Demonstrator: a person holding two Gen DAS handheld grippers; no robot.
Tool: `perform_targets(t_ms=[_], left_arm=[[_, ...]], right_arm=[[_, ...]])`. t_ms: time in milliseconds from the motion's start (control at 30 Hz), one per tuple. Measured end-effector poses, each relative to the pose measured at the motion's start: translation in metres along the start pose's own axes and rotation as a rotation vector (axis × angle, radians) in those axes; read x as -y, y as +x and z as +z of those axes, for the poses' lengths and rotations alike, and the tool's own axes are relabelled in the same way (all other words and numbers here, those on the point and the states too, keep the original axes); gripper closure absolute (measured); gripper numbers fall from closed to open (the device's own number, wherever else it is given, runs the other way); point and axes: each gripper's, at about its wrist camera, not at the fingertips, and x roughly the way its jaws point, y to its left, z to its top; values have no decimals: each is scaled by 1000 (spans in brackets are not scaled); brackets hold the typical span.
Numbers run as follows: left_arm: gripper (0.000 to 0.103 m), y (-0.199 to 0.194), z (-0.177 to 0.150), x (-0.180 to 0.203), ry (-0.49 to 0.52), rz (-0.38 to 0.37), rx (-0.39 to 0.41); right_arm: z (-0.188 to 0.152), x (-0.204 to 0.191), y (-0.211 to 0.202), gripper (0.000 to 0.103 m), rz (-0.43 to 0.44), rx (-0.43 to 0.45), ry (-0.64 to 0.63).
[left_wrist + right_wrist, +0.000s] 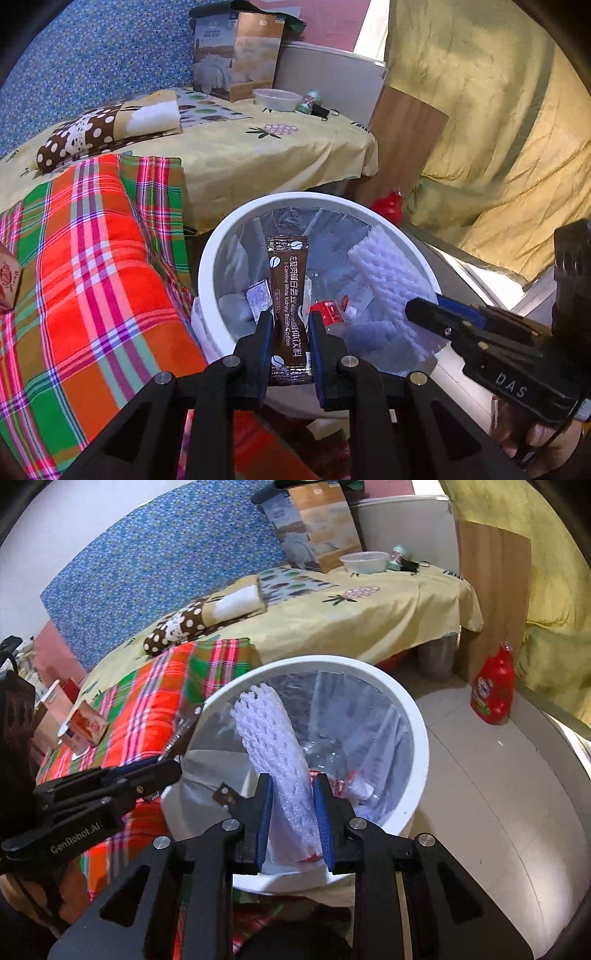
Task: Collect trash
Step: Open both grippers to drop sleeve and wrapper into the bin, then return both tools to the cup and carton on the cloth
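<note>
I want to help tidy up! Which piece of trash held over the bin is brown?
The coffee sachet in the left gripper is brown with white writing; the foam net in the right gripper is white.

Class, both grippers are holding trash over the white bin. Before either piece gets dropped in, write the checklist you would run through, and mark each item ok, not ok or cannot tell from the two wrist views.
1. Left gripper grips the coffee sachet: ok.
2. Sachet hangs over the white bin opening: ok.
3. Foam net sleeve sits between the right gripper pads: ok; firm pinch: cannot tell.
4. Foam sleeve over the bin opening: ok.
5. Bin has room left: ok, the liner shows above the trash.
6. Grippers clear of each other: ok, apart.
</note>
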Motion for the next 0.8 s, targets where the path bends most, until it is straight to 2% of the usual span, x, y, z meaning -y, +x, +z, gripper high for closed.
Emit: perform_targets(t_ms=[33, 133, 167, 467, 800], left_arm=[[82, 1, 1, -1, 0, -1, 3], [67, 0, 3, -2, -10, -16, 12], [66, 0, 4, -3, -14, -21, 13], [65, -19, -1, -12, -47, -31, 26], [66, -58, -19, -30, -101, -10, 63]], right_arm=[[0, 0, 0, 74, -3, 1, 0], [0, 0, -2, 68, -5, 7, 1], [0, -1, -2, 63, -6, 9, 2], [1, -5, -8, 62, 3, 21, -11], [0, -37, -23, 62, 54, 48, -75]])
